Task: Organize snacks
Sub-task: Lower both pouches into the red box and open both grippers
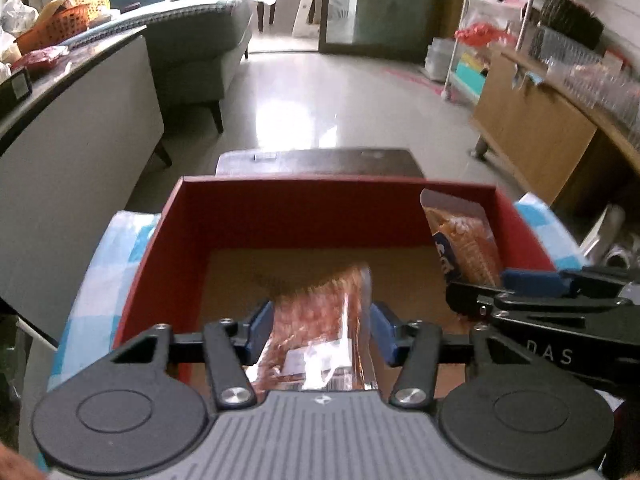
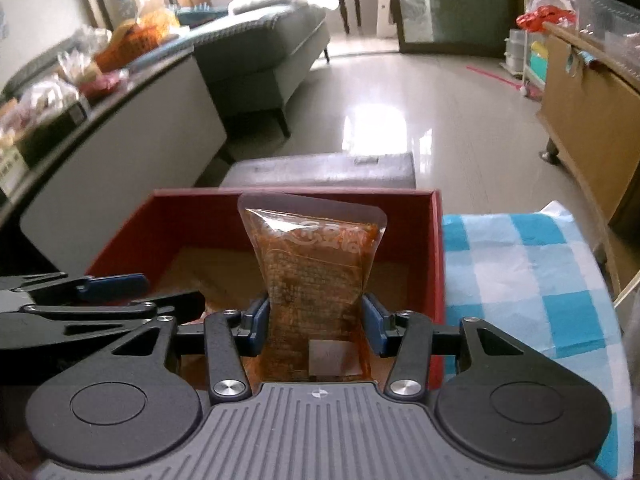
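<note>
A red open box (image 1: 280, 216) (image 2: 436, 248) with a brown floor stands on a blue-and-white checked cloth (image 2: 520, 264). My left gripper (image 1: 322, 330) is shut on a clear packet of reddish snack (image 1: 316, 320), blurred, held over the box's near side. My right gripper (image 2: 316, 320) is shut on a clear packet of orange-brown snack (image 2: 316, 264), held upright over the box's right part. The right gripper (image 1: 520, 292) and its packet (image 1: 464, 240) also show in the left wrist view. The left gripper (image 2: 100, 296) shows at the left of the right wrist view.
A dark stool (image 1: 320, 160) stands just beyond the box. A long counter (image 1: 80, 92) with snack bags and an orange basket (image 1: 56, 28) runs along the left. A wooden cabinet (image 1: 540, 128) and wire shelf stand on the right. A sofa (image 1: 200, 52) stands farther back.
</note>
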`<state>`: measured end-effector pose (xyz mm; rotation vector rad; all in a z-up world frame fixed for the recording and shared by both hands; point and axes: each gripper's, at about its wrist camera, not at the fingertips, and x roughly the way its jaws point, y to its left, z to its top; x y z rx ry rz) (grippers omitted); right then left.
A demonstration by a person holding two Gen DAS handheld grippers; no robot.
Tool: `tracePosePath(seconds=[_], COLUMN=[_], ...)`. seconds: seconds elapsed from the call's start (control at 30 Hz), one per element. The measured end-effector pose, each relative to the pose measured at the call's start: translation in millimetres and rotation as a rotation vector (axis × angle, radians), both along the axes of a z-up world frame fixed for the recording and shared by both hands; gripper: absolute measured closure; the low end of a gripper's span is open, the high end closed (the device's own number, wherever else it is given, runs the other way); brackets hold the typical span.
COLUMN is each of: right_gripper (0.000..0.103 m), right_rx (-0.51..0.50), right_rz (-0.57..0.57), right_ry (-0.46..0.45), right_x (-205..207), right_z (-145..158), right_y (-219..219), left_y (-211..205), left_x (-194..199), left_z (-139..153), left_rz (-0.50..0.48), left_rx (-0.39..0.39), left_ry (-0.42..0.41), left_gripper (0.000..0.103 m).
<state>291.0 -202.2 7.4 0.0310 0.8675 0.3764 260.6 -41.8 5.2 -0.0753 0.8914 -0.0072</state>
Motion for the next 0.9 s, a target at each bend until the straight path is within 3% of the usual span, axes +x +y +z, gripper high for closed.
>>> tracePosePath(seconds=[0.3, 0.77, 0.9], right_gripper=[0.035, 0.034, 0.034], right_rx=[-0.023, -0.037, -0.039], right_rz=[0.007, 0.020, 0.011], right_ry=[-0.034, -0.112, -0.110], right_x=[-11.0, -61.4, -75.2], right_z=[12.0, 52.7, 56.5], right_y=[3.2, 4.6, 1.9], left_y=[14.0, 11.8, 11.1], left_x=[-12.1, -55.9, -71.6], left_z=[14.3, 45.6, 53.5], left_rz=[0.017, 0.001, -0.006], left_rx=[-0.027, -0.010, 0.012], left_ry=[-0.014, -0.075, -0.100], left_gripper=[0.049, 0.043, 0.037])
